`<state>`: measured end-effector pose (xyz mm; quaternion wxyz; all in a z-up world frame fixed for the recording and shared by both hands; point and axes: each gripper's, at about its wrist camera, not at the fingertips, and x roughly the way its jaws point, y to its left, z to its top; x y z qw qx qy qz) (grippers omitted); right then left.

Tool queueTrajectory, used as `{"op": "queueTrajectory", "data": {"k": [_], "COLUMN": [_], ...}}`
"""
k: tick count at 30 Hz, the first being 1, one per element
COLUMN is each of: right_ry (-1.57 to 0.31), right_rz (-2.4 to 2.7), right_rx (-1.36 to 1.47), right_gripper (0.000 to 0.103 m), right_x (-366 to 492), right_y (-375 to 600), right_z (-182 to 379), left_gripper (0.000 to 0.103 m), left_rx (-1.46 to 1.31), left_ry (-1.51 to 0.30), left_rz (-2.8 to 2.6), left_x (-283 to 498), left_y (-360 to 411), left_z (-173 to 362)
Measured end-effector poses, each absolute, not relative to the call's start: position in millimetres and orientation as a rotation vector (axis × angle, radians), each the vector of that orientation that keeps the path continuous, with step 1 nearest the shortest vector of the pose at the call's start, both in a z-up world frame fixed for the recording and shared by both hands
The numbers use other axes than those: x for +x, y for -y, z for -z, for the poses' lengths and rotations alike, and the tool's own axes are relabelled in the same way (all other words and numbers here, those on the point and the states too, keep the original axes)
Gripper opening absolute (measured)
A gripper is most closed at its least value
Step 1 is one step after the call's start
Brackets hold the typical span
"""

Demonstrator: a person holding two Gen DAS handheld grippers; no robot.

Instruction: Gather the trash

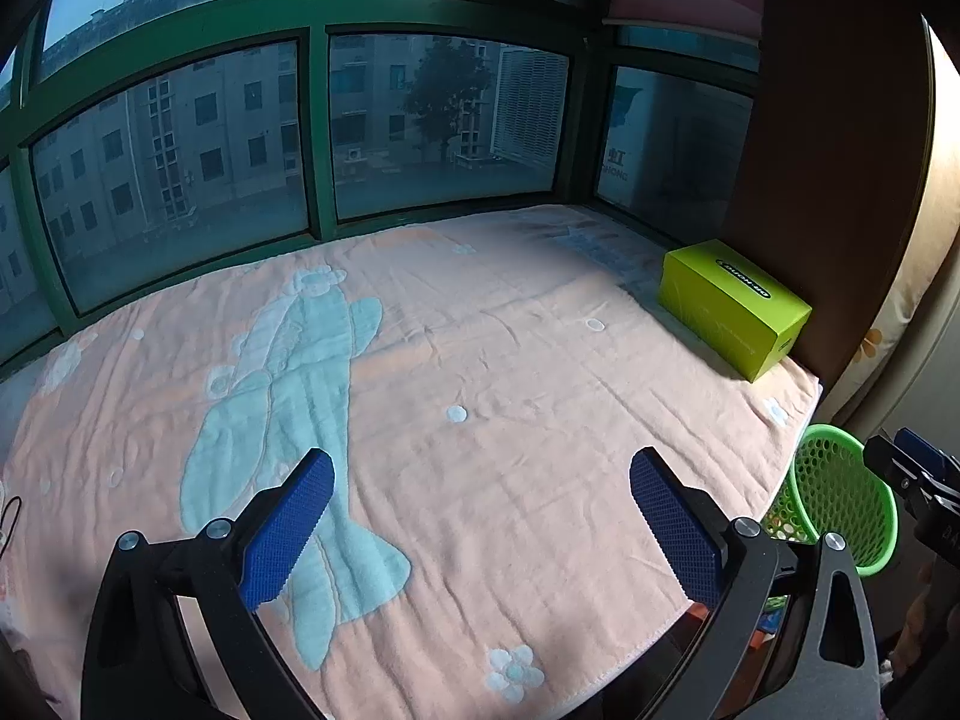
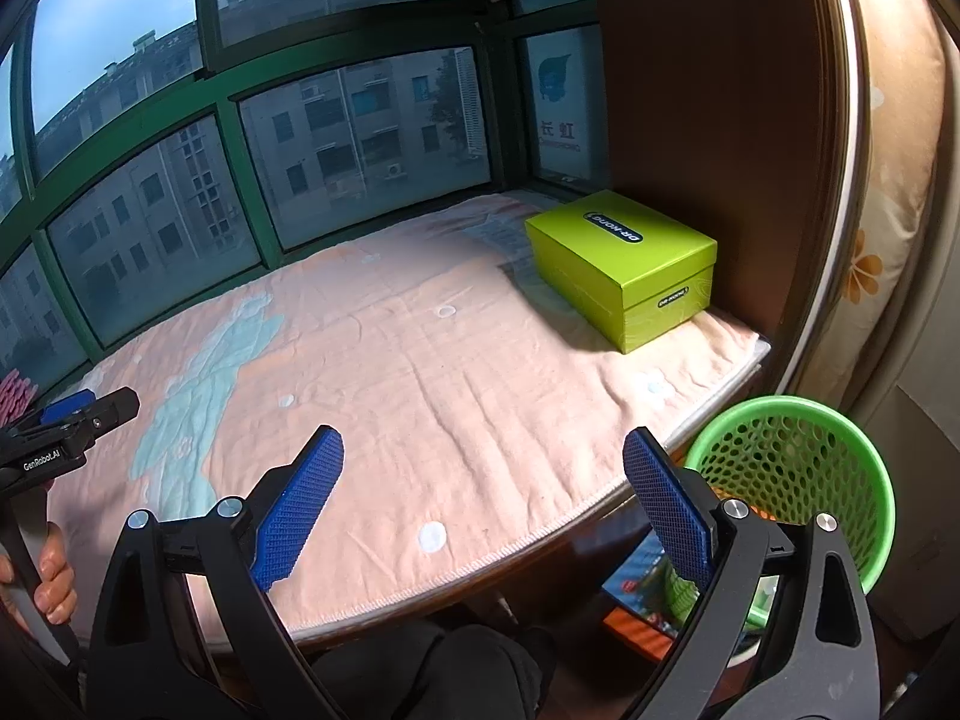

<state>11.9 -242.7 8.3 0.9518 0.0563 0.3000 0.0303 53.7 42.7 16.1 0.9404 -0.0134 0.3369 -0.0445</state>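
A green mesh waste basket (image 2: 792, 480) stands on the floor off the table's right front corner; it also shows in the left wrist view (image 1: 840, 498). I see no loose trash on the peach towel (image 1: 480, 390) that covers the table. My left gripper (image 1: 480, 468) is open and empty above the towel's front middle. My right gripper (image 2: 483, 450) is open and empty above the table's front right edge, just left of the basket. The left gripper also shows at the left edge of the right wrist view (image 2: 90, 414).
A lime-green shoe box (image 2: 624, 267) sits closed at the table's back right corner, against a brown wall panel (image 2: 720, 120); it also shows in the left wrist view (image 1: 732, 306). Green-framed windows (image 1: 318, 138) run along the table's far edge. A colourful box (image 2: 636, 570) lies under the table.
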Motion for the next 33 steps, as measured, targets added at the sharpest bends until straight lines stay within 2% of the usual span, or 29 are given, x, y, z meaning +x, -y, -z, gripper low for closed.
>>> {"op": "queueTrajectory", "data": {"k": [33], "right_ry": [-0.631], "right_rz": [-0.085], "right_rx": [0.101], "right_gripper": [0.097], "right_x": [17], "right_y": [235], "right_z": [-1], "left_gripper": [0.096], "left_rx": [0.048], "left_ry": [-0.685], "left_rz": [0.096], "left_x": [49], "left_y": [-28], "left_z": [-13]}}
